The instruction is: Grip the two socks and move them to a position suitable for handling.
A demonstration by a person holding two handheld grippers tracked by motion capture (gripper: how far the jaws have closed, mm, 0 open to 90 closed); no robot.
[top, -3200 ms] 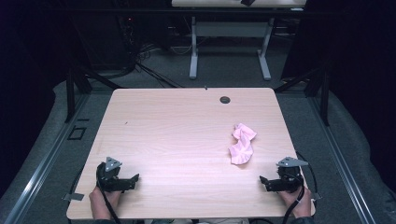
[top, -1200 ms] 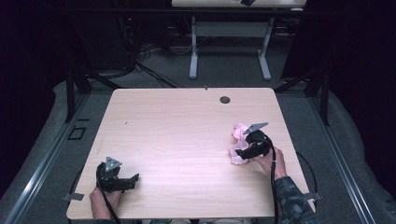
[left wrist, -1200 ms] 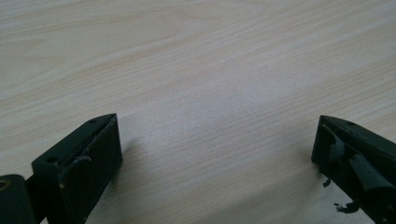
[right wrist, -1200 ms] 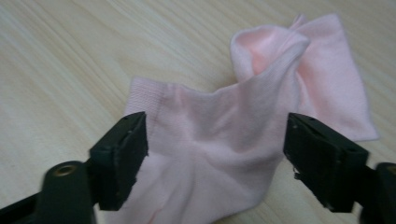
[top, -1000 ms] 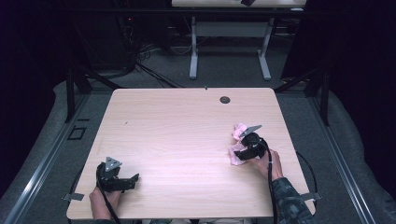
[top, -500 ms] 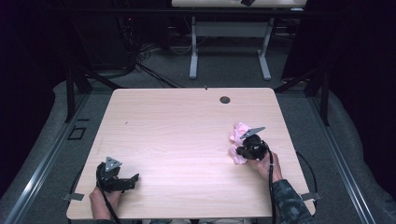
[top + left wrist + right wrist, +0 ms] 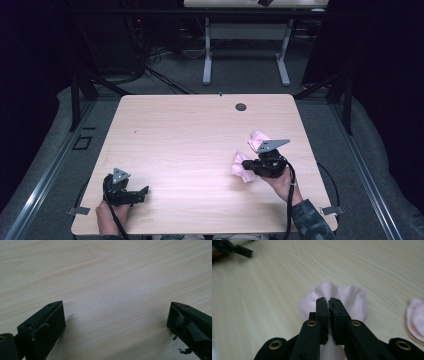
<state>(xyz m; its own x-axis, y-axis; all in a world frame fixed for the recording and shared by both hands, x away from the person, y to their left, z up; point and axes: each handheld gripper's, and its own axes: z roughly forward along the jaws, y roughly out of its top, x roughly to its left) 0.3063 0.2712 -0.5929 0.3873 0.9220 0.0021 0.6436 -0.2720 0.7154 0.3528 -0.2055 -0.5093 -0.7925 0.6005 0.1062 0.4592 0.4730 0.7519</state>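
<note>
right claw (image 7: 329, 301): jaws pressed together on a fold of the pink sock, cloth bunched up around the tips; in the high view it sits at the right side of the surface (image 7: 200, 150), hand behind it
pink sock (image 7: 342, 300): pinched by right claw, rest of it lying crumpled on the surface; in the high view one end shows left of the claw (image 7: 242, 165), other end behind the grey plate
second pink piece (image 7: 415, 317): at right edge of the right gripper view, on the surface, apart from the pinched fold; can't tell if same sock or another
left claw (image 7: 115, 312): jaws wide apart, nothing between them, bare wood under them; in the high view it is at the near left corner of the surface (image 7: 142, 192), hand on it
left vs right: well apart, sock nowhere near left claw
surface: light wood, small dark round hole (image 7: 241, 106) near far edge
background: another table's legs (image 7: 207, 50) on grey floor beyond the surface
</note>
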